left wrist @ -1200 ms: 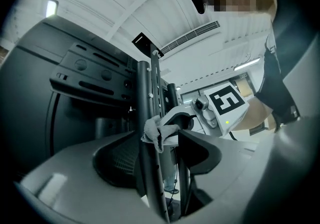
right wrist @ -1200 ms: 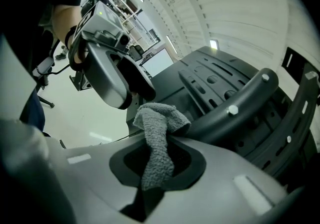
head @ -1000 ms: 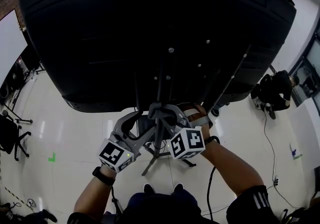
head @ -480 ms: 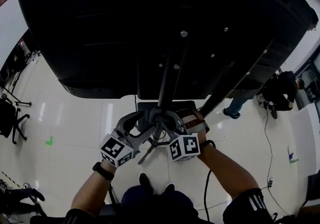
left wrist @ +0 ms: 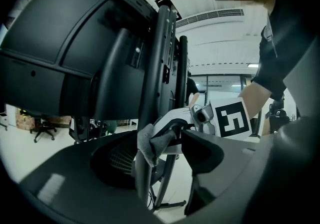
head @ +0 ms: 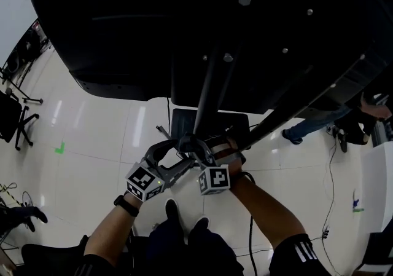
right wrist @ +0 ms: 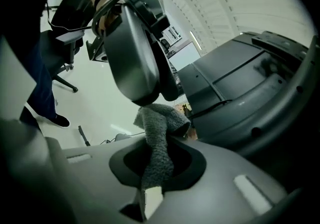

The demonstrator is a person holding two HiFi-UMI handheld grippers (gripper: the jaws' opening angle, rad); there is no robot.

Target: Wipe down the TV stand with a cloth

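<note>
The TV stand's dark upright pole [head: 206, 102] runs down from the back of a large black TV [head: 153, 23]. Both grippers meet at this pole. My right gripper [head: 206, 149] is shut on a grey cloth [right wrist: 157, 153], which rises from its jaws to the pole. In the left gripper view the cloth [left wrist: 148, 143] is bunched against the pole [left wrist: 152, 78]. My left gripper [head: 184, 145] stands open, its jaws either side of the pole and cloth, and one of its fingers [right wrist: 132, 58] is right above the cloth. The cloth is hidden in the head view.
The stand's base plate [head: 184, 122] lies on the glossy white floor below the grippers. An office chair [head: 15, 121] stands at the far left. A person's legs [head: 319, 124] show at the right under the TV's edge, and a cable [head: 328, 176] trails across the floor there.
The head view has drawn closer over the TV's back, which fills more of the picture. Both grippers stay together at the pole and sit slightly higher in the frame.
</note>
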